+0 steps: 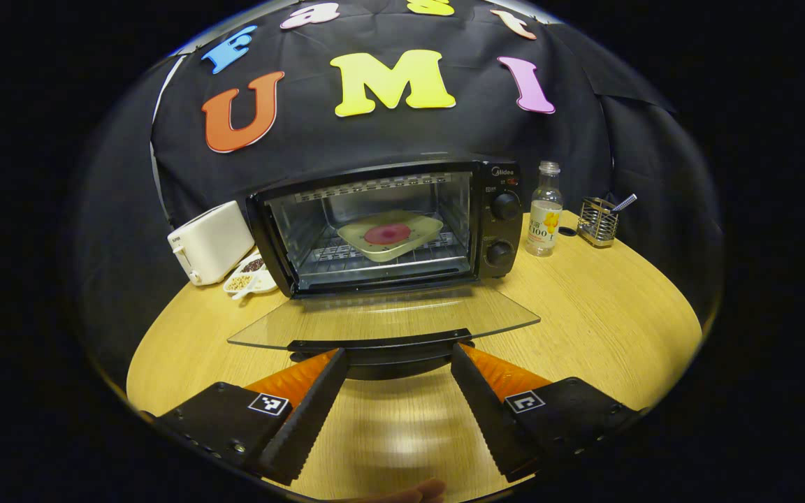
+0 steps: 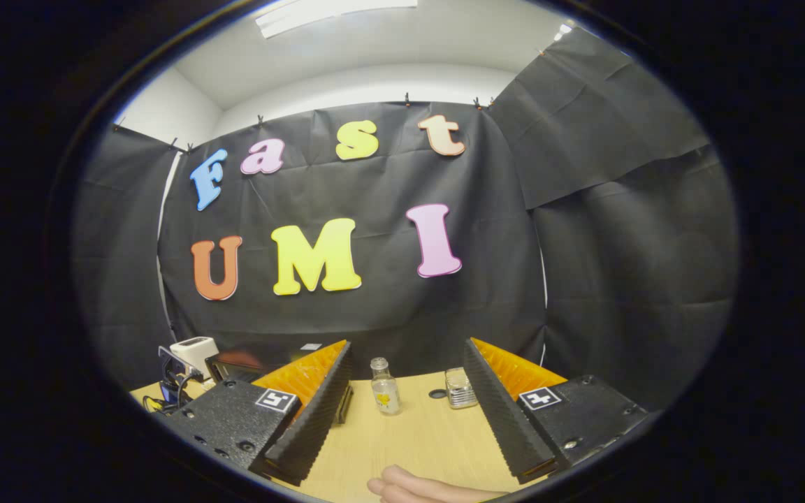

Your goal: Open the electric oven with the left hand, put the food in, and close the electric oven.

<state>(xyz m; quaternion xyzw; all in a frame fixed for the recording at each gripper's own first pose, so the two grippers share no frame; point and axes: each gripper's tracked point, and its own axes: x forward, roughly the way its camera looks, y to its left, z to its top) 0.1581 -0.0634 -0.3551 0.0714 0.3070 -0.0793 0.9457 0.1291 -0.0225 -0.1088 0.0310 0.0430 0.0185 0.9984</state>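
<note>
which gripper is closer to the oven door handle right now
Left. The left gripper sits open right at the oven door handle; the right gripper is raised, off toward the bottle.

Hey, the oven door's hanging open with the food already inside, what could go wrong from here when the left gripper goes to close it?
The left gripper is open astride the door handle of the glass door; lifted off-centre, the handle may slip out. The plate of food sits askew on the rack, so slamming might jolt it. The glass bottle stands close beside the oven and could topple if the oven shifts.

Glossy glass oven door (image 1: 383,323), matt wooden table (image 1: 598,307), wire metal rack (image 1: 381,257)
</note>
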